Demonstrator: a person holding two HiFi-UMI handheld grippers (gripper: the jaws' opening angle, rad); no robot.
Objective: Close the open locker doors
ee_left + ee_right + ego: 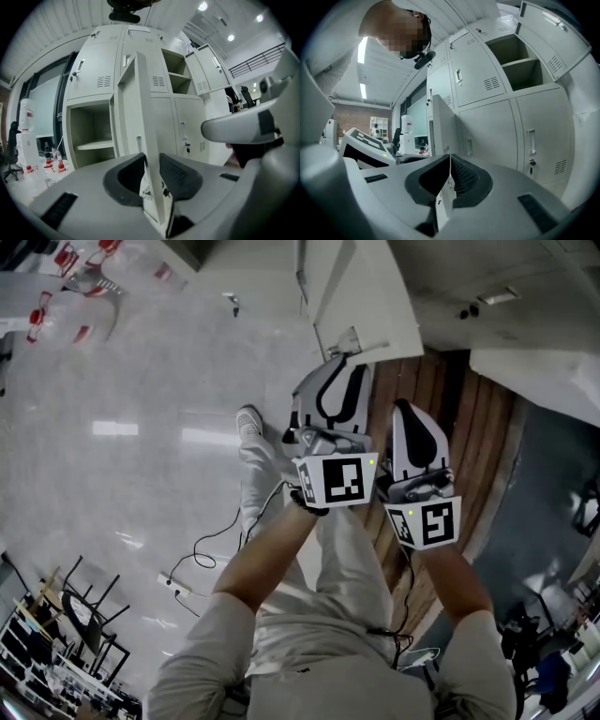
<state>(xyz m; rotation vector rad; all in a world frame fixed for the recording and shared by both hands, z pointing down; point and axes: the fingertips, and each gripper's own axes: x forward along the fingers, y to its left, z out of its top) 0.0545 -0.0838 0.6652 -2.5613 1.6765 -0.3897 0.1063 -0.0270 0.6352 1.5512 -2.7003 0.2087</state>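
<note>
My left gripper (151, 176) has its jaws apart. The free edge of the lower door (140, 108) stands upright in the gap between them, running up the middle of the left gripper view. The edge nearly fills the gap, and I cannot tell whether my pads actually press on it.

My right gripper (450, 176) has its jaws almost together, with only a thin pale sliver between the pads. The same door rises just beyond them at the centre of the right gripper view. I cannot make out whether a thin lip of it is pinched there.

In the head view both tools sit side by side at the centre, just below the door's top edge.

As I judge it, the task has hardly begun. The lower compartment (89, 136), left of centre, gapes open with its shelf bare. The upper compartment (174, 65), right of centre, is also open, and its upper door (206, 70) is swung out towards the upper right. The other doors of the locker bank (96, 70) look shut.

So two doors are left to close. The lower one at my jaws seems to be the one in hand, and the upper one is untouched.
</note>
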